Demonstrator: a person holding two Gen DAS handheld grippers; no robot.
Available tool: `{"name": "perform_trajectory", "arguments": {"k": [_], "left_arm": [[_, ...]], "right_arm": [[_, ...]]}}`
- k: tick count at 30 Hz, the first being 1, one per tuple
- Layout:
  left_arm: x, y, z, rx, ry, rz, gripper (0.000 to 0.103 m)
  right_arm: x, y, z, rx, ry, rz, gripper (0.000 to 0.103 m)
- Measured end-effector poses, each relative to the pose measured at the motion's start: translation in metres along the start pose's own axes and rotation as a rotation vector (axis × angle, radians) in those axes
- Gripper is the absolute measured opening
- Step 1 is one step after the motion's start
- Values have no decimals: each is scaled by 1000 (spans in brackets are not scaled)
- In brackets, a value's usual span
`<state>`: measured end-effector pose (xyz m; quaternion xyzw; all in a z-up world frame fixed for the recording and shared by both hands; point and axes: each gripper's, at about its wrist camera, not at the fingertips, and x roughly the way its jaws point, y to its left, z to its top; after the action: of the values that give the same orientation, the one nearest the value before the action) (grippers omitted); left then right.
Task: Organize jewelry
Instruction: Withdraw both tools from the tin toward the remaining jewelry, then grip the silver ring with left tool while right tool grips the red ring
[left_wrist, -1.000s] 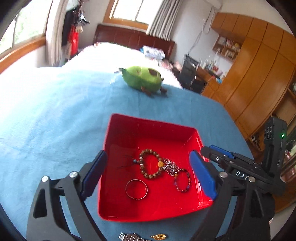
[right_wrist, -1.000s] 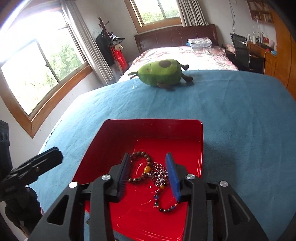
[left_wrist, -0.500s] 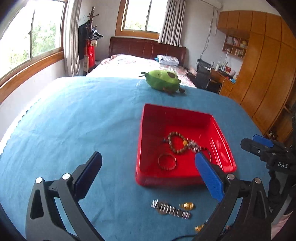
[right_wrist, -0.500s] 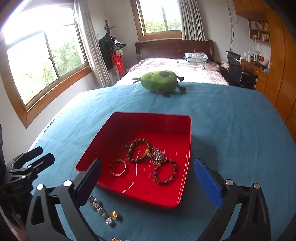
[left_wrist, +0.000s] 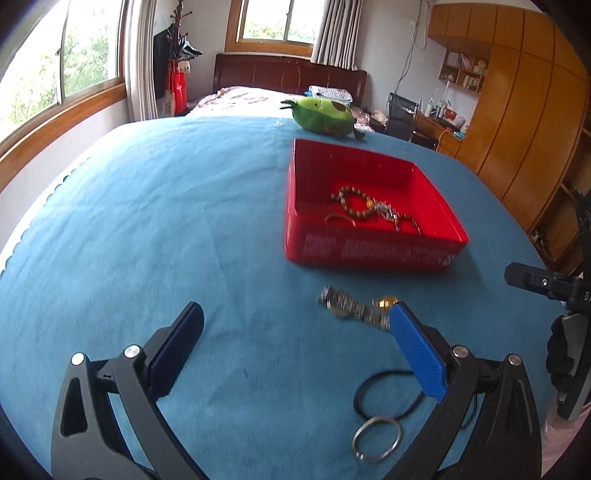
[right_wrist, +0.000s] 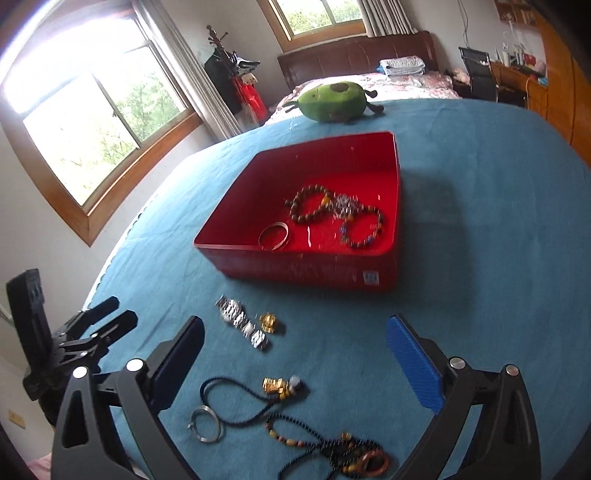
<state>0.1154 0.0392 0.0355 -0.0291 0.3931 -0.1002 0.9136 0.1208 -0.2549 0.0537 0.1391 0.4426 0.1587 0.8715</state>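
We are between picks: both tools hang above the blue-covered table (right_wrist: 480, 258) with nothing in them, the left tool (left_wrist: 295, 339) spread wide and the right tool (right_wrist: 295, 354) likewise released. The red tray (right_wrist: 397, 206) sits further out on the table and already holds a wooden bead bracelet (right_wrist: 308, 206), a silver chain (right_wrist: 343, 205), a dark bead bracelet (right_wrist: 364, 229) and a metal bangle (right_wrist: 274, 236). Still loose on the cloth in front of the tray are a metal watch (right_wrist: 242, 323) with a small gold piece (right_wrist: 269, 322) just beside it, a black cord necklace (right_wrist: 240, 402) with a gold pendant (right_wrist: 275, 386), a plain silver ring (right_wrist: 205, 424), and a tangled beaded necklace (right_wrist: 332, 446) nearest the right tool's camera. We judge the task roughly half done, and the next step is to fetch one of these loose pieces. The watch lies between the right tool's fingers as seen from its camera and looks the easiest target; we would lower over it, close across the band, and carry it over the tray's near wall. The cord and the beaded strand lie close together and may drag each other or the ring if lifted carelessly. A green plush toy (right_wrist: 334, 101) rests beyond the tray, well clear of the work. The other tool's body shows at the edge of each view, so we should keep the two apart while reaching.
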Motion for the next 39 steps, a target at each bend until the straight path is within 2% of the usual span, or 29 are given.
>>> {"name": "perform_trajectory", "arguments": {"k": [4,9,13,18,19,20,21,25,30,34,37,39], "left_arm": [[-4,-3,-28,16,58,-3,100],[-2,-14,-56,33,185,-49,100],[-4,-28,-72,66,226,-60,98],[1,-35,-82,44,294,-101,95],[3,-36,-84,35,307,-99,89],[5,-36,-85,22,326,-91,77],[8,-35,-87,10,346,-87,74],[19,-38,-92,0,405,-86,72],[33,-46,-94,16,452,-57,62],[34,-41,-94,18,456,-14,40],[35,-33,-93,12,461,-17,27],[34,-26,-93,2,460,-6,12]], "right_arm": [[-8,-6,-26,-2,25,-24,99],[-20,-9,-50,-13,45,-39,98],[-26,-4,-63,-38,53,-23,85],[-25,-5,-70,-36,77,7,71],[-24,-6,-71,-32,81,10,66],[-24,-7,-71,-30,84,15,65],[-25,-8,-73,-29,85,23,63],[-29,-10,-77,-30,75,23,63],[-33,-10,-80,-43,67,39,63],[-32,-11,-81,-45,72,45,63],[-26,-15,-81,-36,88,37,63],[-22,-18,-82,-26,105,26,63]]}}
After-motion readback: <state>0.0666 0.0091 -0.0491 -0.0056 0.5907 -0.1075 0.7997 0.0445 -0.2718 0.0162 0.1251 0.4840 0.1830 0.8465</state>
